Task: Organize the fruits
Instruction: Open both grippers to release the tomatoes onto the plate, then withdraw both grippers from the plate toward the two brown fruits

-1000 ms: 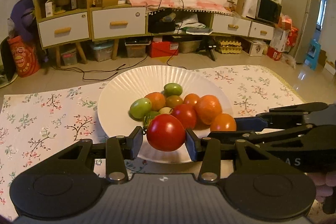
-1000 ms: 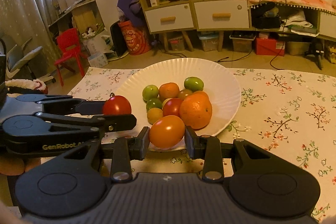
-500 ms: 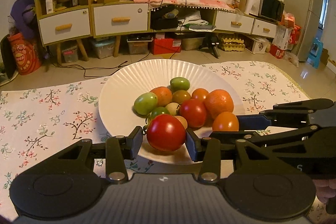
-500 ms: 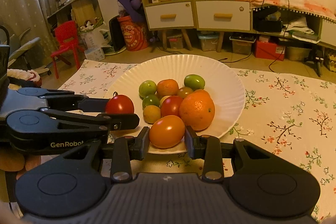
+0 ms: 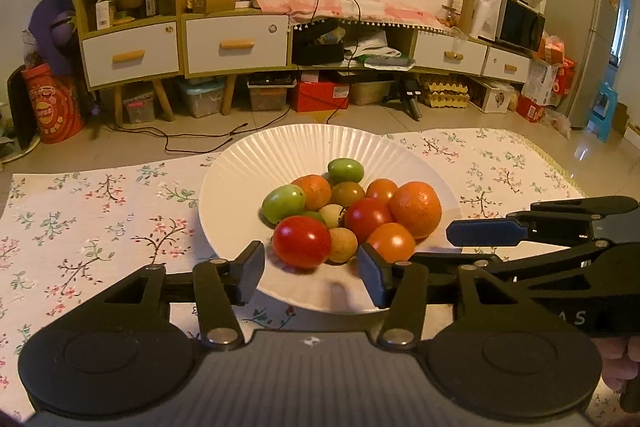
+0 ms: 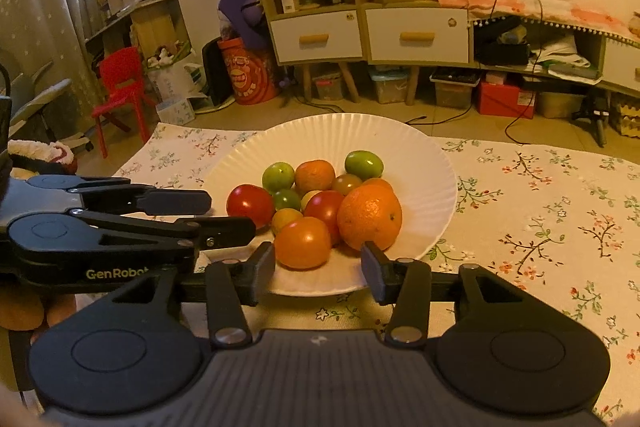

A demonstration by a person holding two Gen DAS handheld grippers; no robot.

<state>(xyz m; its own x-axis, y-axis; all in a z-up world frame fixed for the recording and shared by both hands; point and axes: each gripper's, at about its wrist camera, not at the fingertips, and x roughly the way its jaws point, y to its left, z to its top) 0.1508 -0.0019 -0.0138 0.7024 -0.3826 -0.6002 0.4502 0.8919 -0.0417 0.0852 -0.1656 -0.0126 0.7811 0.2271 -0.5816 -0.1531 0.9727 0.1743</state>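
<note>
1. A white plate [image 5: 248, 179] sits on the surface [image 5: 100, 211], which has a flowery cloth on it. The plate is close to the near edge of the surface.
2. A small heap of fruits lies in the near half of the plate. They are red, orange, green and yellow, and they touch each other.
3. The left hand-held gripper [image 5: 310, 273] hangs over the near rim of the plate. Its jaws are opening.
4. A red tomato [image 5: 302, 242] lies on the plate between those jaws. Neither pad touches it; there is a gap on each side.
5. The right hand-held gripper [image 6: 318, 271] hangs over the near rim too. Its jaws are also opening.
6. An orange tomato [image 6: 303, 243] lies on the plate between the right jaws. The pads do not press on it.
7. A big orange [image 6: 370, 217] sits beside the orange tomato, touching it.
8. Two green fruits [image 5: 346, 170] lie at the far side of the heap.
</note>
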